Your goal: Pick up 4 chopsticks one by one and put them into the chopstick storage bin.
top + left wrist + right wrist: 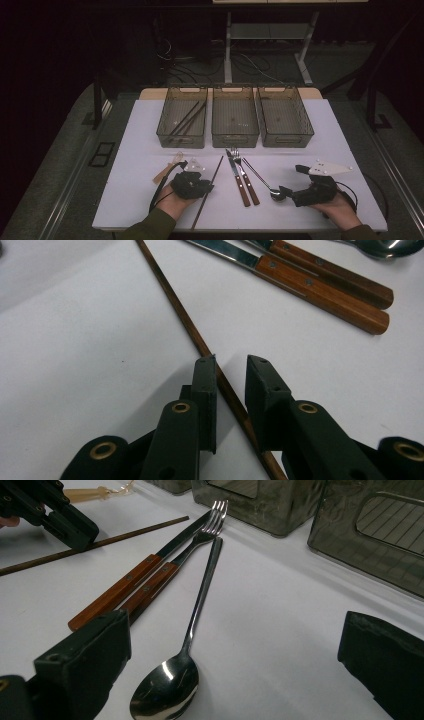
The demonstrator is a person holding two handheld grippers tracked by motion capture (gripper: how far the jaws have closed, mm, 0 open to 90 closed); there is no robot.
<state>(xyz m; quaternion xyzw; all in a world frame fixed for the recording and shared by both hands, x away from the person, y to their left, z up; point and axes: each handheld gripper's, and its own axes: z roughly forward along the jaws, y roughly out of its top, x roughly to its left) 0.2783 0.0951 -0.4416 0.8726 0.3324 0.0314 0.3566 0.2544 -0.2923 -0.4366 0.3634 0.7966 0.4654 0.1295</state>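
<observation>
So on the far left of the white tabletop (135, 200) there's a light wooden utensil (167, 167) lying by itself. Next to it, my left tool (231, 371) is down low over the dark chopstick (170, 296), one jaw on either side of it with a narrow gap; whether the pads are actually pressing on it, I can't tell. Right of that lie the wood-handled knife (237, 176) and fork (245, 175), side by side. Then the long metal spoon (187, 645), angled, its bowl sitting right between the wide-open jaws of my right tool (235, 665), nothing gripped. Three mesh bins (235, 122) line the back, the left one holding chopsticks.
</observation>
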